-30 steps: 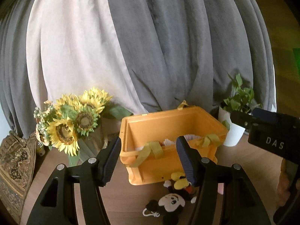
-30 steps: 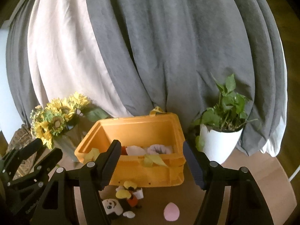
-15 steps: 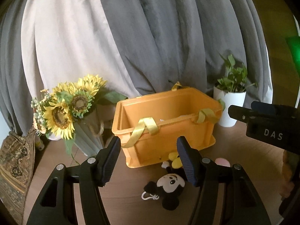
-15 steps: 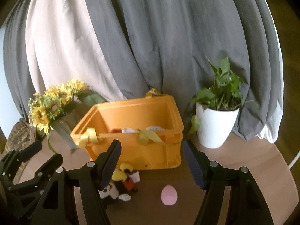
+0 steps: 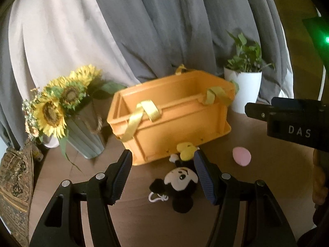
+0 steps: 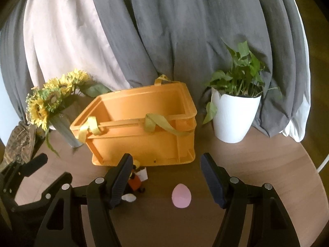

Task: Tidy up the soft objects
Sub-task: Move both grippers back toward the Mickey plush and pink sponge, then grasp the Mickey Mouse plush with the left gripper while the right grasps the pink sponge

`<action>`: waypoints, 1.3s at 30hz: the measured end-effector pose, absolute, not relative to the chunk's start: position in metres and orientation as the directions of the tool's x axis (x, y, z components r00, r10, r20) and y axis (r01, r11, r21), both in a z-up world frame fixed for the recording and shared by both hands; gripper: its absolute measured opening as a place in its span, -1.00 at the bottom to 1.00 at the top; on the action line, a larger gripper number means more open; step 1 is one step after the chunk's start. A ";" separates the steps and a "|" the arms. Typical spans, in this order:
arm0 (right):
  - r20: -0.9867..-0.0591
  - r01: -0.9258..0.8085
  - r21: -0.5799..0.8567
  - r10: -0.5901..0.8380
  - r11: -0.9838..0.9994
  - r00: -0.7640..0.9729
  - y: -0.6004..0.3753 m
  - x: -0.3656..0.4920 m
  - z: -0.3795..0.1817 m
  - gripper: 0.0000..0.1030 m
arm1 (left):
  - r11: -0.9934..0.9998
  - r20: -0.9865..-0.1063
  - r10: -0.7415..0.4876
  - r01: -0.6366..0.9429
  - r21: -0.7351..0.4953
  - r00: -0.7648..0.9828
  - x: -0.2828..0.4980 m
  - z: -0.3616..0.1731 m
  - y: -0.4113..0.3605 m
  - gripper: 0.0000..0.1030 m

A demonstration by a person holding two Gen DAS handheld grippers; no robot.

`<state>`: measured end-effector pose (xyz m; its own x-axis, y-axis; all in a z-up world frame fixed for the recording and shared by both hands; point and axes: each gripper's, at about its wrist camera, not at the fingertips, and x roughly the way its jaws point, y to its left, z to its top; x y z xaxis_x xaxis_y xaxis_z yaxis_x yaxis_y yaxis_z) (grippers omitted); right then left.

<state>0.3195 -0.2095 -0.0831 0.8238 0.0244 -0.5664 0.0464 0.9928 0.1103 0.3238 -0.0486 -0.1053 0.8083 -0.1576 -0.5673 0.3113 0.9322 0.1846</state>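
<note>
Two grippers hang spread and empty above our round wooden table (image 6: 257, 164). Our left gripper (image 5: 161, 160) frames the mouse plush (image 5: 178, 183) lying just before the orange crate (image 5: 174, 115); our right gripper (image 6: 165, 164) frames the pink egg-shaped sponge (image 6: 181, 195) nearby.

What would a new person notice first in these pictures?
Probably the bright orange crate in the middle of the round wooden table, in front of grey curtains. Sunflowers stand to its left and a white potted plant to its right. In front of it lie a mouse plush toy and a pink egg-shaped sponge.
</note>
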 end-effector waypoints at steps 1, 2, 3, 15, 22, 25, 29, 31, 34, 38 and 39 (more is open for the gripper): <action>-0.574 0.047 0.113 0.027 0.993 0.819 -0.209 0.320 -0.086 0.35 | 0.930 -0.575 -0.158 0.316 0.185 0.803 0.324 -0.108 -0.049 0.19; -0.580 0.045 0.117 0.031 0.992 0.814 -0.209 0.320 -0.088 0.35 | 0.929 -0.581 -0.158 0.319 0.186 0.798 0.325 -0.111 -0.050 0.19; -0.585 0.044 0.118 0.034 0.992 0.810 -0.210 0.321 -0.090 0.35 | 0.928 -0.586 -0.158 0.322 0.187 0.795 0.325 -0.112 -0.051 0.19; -0.670 0.066 0.130 0.039 0.989 0.741 -0.217 0.337 -0.123 0.35 | 0.915 -0.667 -0.154 0.360 0.183 0.729 0.340 -0.141 -0.061 0.20; -0.714 0.082 0.148 0.049 0.986 0.698 -0.223 0.346 -0.142 0.35 | 0.909 -0.711 -0.145 0.377 0.179 0.688 0.352 -0.158 -0.066 0.21; -0.733 0.087 0.154 0.054 0.984 0.678 -0.225 0.351 -0.151 0.35 | 0.907 -0.728 -0.143 0.383 0.175 0.671 0.356 -0.164 -0.068 0.21; -0.756 0.093 0.168 0.068 0.981 0.651 -0.227 0.357 -0.162 0.35 | 0.905 -0.746 -0.136 0.387 0.174 0.652 0.361 -0.172 -0.070 0.21; -0.769 0.097 0.175 0.075 0.980 0.635 -0.227 0.360 -0.168 0.35 | 0.904 -0.753 -0.131 0.390 0.176 0.644 0.363 -0.176 -0.071 0.21; -0.782 0.103 0.178 0.077 0.979 0.618 -0.228 0.364 -0.175 0.35 | 0.901 -0.763 -0.125 0.395 0.180 0.634 0.367 -0.181 -0.072 0.21; -0.796 0.109 0.181 0.080 0.978 0.601 -0.230 0.369 -0.183 0.35 | 0.896 -0.772 -0.114 0.400 0.191 0.625 0.372 -0.187 -0.074 0.21; -0.799 0.110 0.182 0.082 0.977 0.596 -0.230 0.370 -0.184 0.35 | 0.895 -0.774 -0.112 0.401 0.194 0.623 0.373 -0.189 -0.074 0.22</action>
<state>0.3697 -0.2301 -0.1842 0.5964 0.0818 -0.7985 0.1096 0.9772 0.1820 0.3728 -0.0744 -0.1885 0.6228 -0.1116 -0.7744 0.4013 0.8952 0.1937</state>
